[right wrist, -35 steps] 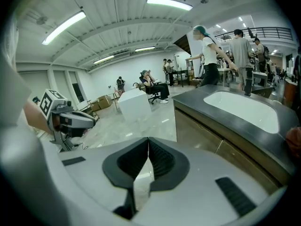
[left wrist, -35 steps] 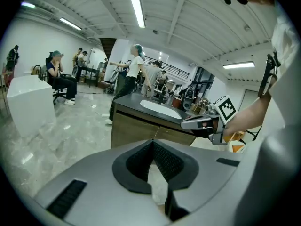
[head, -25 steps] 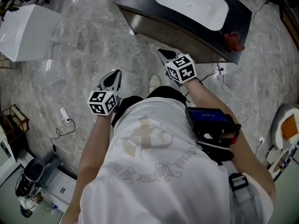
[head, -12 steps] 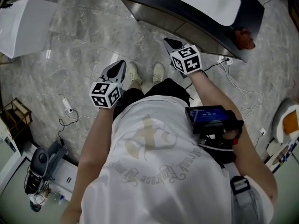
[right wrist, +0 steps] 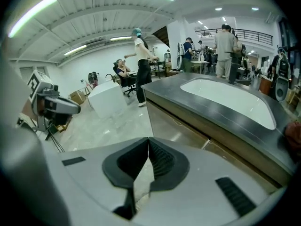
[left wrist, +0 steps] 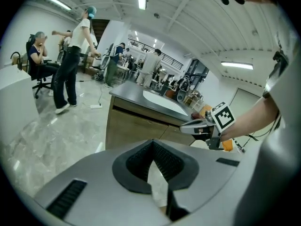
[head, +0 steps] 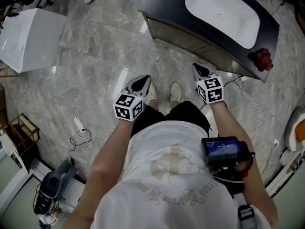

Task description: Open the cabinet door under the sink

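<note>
The sink cabinet stands at the upper right of the head view, with a dark countertop (head: 167,4), a white basin (head: 221,13) and a brown door front (head: 178,32) that is shut. My left gripper (head: 143,80) hangs over the floor short of the cabinet, shut and holding nothing. My right gripper (head: 198,68) is nearer the cabinet's front, apart from it, also shut and empty. The left gripper view has the door front (left wrist: 134,128) ahead beyond the closed jaws (left wrist: 153,142). Seen from the right gripper (right wrist: 148,140), the door front (right wrist: 174,121) runs under the basin (right wrist: 230,100).
A white box (head: 28,37) stands on the marble floor at the left. A power strip with cable (head: 78,124) and a wooden crate (head: 21,128) lie lower left. Cables (head: 252,104) trail right of the cabinet. A red object (head: 263,58) sits on the countertop. People stand in the background (left wrist: 70,65).
Both grippers have sunk and sit lower in the head view, still shut. The view has swung, so the sink cabinet now lies farther right.
</note>
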Available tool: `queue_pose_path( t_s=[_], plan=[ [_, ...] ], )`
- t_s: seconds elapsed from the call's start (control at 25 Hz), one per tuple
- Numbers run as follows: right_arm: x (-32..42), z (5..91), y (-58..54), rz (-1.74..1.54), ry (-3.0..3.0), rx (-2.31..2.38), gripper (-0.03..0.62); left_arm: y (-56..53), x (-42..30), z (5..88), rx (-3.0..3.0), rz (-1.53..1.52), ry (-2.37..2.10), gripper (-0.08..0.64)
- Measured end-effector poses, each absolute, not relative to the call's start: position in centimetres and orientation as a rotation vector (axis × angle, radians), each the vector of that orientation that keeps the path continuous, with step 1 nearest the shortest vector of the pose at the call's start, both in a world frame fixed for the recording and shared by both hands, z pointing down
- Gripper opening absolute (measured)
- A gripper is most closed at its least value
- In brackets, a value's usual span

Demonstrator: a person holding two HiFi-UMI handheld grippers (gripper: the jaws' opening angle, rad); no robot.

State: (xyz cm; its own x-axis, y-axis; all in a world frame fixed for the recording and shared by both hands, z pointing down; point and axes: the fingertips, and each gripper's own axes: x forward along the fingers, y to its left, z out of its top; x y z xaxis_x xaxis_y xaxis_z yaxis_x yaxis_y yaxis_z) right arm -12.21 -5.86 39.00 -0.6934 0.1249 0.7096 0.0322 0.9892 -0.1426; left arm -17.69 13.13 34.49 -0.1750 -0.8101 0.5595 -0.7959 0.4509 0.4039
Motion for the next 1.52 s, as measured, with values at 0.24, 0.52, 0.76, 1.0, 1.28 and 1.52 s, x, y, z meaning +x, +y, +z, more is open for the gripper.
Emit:
queue_pose_path(
  t_s=[0.24, 0.52, 0.76, 1.0, 1.28, 1.52],
  plan=[
    [-12.3, 40.3, -5.1, 0.106, -2.325, 0.016, 0.015, 13.5, -19.5, 37.6, 1.436, 0.015, -1.875, 0.009],
    [-11.3, 41.8, -6.3, 0.109, -2.333, 0.205, 0.015, 13.4, -19.6, 40.2, 1.54, 0.03, -1.791, 0.009],
    [-11.0, 44.0, -8.2, 0.092, -2.321, 0.282, 0.015, 12.7, -19.2, 42.9, 1.555, 0.025, -1.742, 0.009],
    [-11.1, 46.5, -9.2, 0.042, -2.304, 0.281, 0.015, 11.3, -18.6, 45.5, 1.568, 0.021, -1.715, 0.009],
    [-11.5, 49.1, -11.1, -0.054, -2.264, 0.348, 0.015, 9.7, -18.6, 47.6, 1.576, -0.007, -1.716, 0.009],
    [-12.6, 50.4, -12.8, -0.127, -2.271, 0.373, 0.015, 9.6, -18.8, 50.5, 1.555, -0.013, -1.719, 0.009]
  ],
)
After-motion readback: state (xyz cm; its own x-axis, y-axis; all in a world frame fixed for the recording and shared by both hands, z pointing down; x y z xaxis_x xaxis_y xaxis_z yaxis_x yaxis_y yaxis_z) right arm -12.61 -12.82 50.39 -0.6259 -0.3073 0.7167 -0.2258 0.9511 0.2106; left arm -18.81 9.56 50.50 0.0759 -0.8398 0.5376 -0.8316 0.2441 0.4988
